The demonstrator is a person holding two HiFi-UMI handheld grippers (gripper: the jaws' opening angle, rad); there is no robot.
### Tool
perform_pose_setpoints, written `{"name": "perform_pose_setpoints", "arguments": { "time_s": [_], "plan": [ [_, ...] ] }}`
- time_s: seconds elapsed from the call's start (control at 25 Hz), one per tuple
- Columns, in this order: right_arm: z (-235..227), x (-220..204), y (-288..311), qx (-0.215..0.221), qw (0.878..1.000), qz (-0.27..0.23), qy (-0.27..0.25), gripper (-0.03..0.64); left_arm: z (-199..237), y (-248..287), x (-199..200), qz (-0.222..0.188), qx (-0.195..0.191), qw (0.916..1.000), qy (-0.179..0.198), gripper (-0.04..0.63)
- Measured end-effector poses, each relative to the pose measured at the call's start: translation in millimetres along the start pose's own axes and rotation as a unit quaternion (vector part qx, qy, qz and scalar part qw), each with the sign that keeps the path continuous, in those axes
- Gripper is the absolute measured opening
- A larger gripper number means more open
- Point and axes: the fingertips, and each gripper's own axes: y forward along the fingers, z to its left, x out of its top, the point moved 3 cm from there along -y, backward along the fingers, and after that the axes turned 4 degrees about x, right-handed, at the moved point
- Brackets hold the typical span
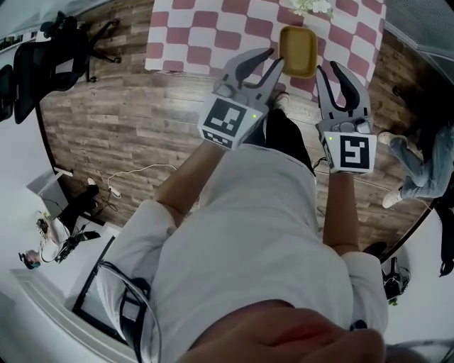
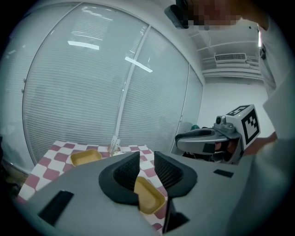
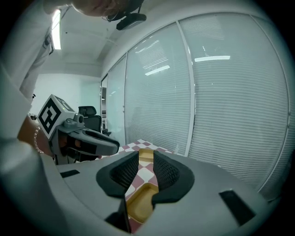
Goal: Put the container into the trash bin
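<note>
A yellow container (image 1: 298,49) lies near the front edge of the checkered table (image 1: 206,35). My left gripper (image 1: 264,62) hovers just left of it and my right gripper (image 1: 330,71) just right of it, both above the floor short of the table. The left gripper view shows the left gripper (image 2: 146,159) open, with the container (image 2: 148,196) beyond the gap, untouched. Through the open right gripper (image 3: 145,162) the same container (image 3: 138,205) shows below the pads. A second yellow container (image 2: 85,157) sits farther back on the table. No trash bin is in view.
A small white bunch (image 1: 312,7) stands at the table's far side. A black office chair (image 1: 50,64) is at the left, cables (image 1: 135,174) lie on the wood floor, and a person in jeans (image 1: 425,163) is at the right. Blinds cover the windows behind the table.
</note>
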Motion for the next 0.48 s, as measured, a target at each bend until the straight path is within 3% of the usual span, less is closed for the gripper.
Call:
{"name": "perform_pose_setpoints", "arguments": {
  "time_s": [0.08, 0.48],
  "plan": [
    [-6, -12, 8, -0.005, 1.000, 0.012, 0.004, 0.109, 5, 9, -13, 0.014, -0.006, 0.9999, -0.007, 0.109],
    [-42, -81, 46, -0.021, 0.997, 0.062, 0.034, 0.115, 32, 63, -79, 0.079, 0.011, 0.9956, -0.050, 0.109]
  ]
}}
